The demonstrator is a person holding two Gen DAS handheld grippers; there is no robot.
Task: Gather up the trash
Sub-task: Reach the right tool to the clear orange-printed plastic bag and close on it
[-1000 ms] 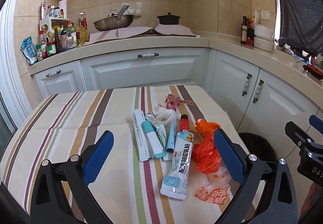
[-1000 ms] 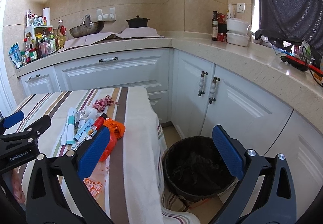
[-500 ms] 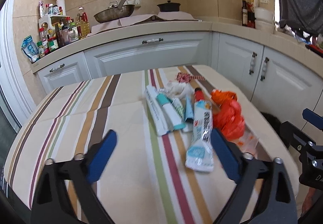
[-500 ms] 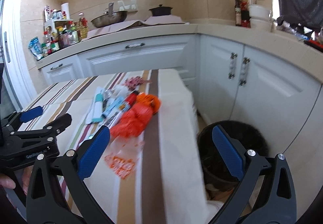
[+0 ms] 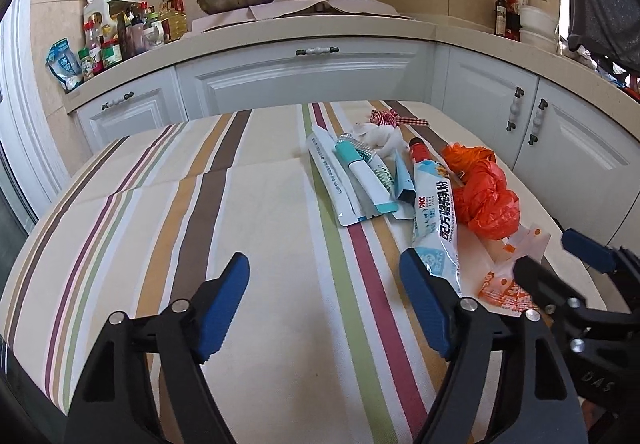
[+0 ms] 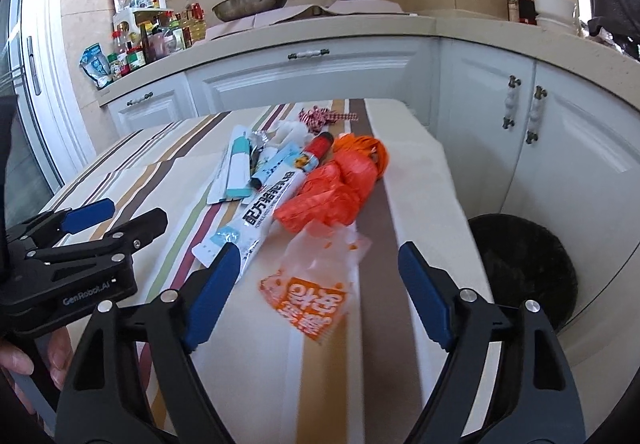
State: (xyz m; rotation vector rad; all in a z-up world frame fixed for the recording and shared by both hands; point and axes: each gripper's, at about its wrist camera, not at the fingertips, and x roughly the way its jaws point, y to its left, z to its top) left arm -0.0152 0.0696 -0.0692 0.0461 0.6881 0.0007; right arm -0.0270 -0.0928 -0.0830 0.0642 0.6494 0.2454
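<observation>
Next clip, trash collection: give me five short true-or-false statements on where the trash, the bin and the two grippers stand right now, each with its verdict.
1. The right gripper holds the orange bag. False: its jaws are open and hold nothing; the bag lies further along the table.
2. A clear wrapper printed in orange lies between the right gripper's jaws. True.
3. The bin stands on the table. False: it stands on the floor beside the table.
4. The left gripper is open over bare striped cloth. True.
5. The red-capped tube lies at the far left of the trash pile. False: in the left wrist view it lies right of the flat packets, beside the orange bag.
</observation>
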